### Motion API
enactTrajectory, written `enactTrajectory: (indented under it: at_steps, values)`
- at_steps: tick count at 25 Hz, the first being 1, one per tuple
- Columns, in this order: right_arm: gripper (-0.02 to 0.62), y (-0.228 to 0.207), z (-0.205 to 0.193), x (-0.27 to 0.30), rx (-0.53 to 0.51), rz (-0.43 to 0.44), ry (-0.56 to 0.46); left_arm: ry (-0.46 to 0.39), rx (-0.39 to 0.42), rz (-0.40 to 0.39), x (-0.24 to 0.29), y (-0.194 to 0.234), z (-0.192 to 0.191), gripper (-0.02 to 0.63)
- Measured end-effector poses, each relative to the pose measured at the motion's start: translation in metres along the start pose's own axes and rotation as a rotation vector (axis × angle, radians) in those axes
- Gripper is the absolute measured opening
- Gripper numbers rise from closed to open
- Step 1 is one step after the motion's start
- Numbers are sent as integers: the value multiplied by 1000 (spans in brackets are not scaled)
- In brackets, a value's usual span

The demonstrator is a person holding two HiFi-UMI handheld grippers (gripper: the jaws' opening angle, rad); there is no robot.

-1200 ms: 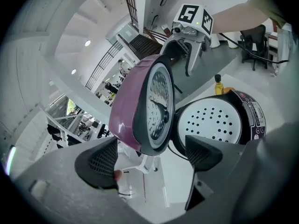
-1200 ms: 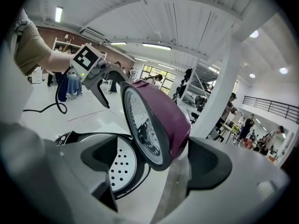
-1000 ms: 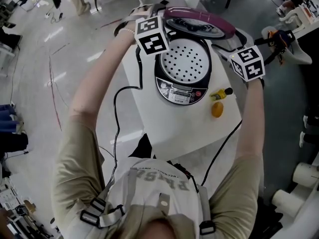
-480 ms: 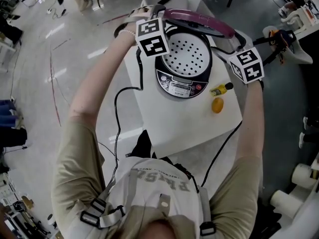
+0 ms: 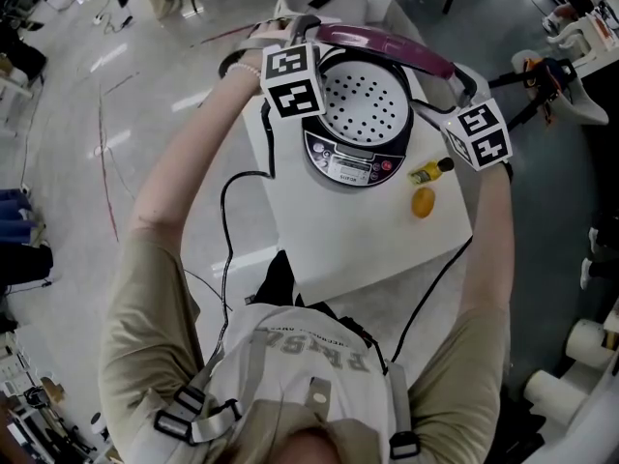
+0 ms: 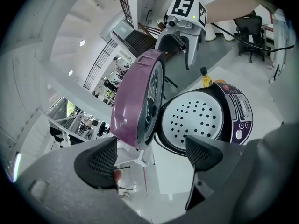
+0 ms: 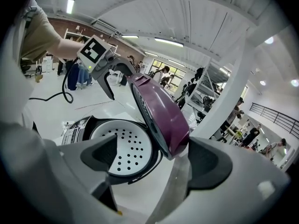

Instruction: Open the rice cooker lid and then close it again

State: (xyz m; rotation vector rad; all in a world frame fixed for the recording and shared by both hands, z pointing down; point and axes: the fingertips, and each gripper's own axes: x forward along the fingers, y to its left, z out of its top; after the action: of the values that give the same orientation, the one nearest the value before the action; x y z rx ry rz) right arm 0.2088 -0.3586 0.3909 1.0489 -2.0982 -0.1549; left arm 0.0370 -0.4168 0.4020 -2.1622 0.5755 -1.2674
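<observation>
While the rice cooker (image 5: 356,129) stands at the far part of the white bench (image 5: 348,245), its purple lid (image 5: 387,42) is raised and stands steeply tilted on the hinge at the cooker's far side. With the lid up, the white perforated inner plate (image 5: 365,107) is exposed, and the control panel (image 5: 353,167) faces the person at the cooker's near side. The left gripper (image 6: 149,157) is held at the cooker's left, level with the lid; its jaws are spread wide and clamp nothing, and the lid's lower rim shows in the gap between them. The right gripper (image 7: 154,160) is held at the cooker's right, opposite the left one; its jaws are also spread wide and hold nothing, and the lid's edge shows in that gap too. Contact between either gripper and the lid cannot be confirmed. A small yellow bottle (image 5: 428,172) lies on the bench just right of the cooker's near side, and an orange fruit (image 5: 422,203) lies beside it, nearer the person. A black cable (image 5: 232,191) hangs off the bench to the cooker's left.
</observation>
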Motion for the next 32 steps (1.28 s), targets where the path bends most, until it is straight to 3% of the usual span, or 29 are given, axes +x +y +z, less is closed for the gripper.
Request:
enactTrajectory:
  at_steps: [17,32]
  values:
    - [453,32,-18,-10,-66,72,48,52,75,-24,-10,-35,-11,471]
    - [456,62,-38,-12,-107,154,85,88,84,-66,-12,-73,-22,471]
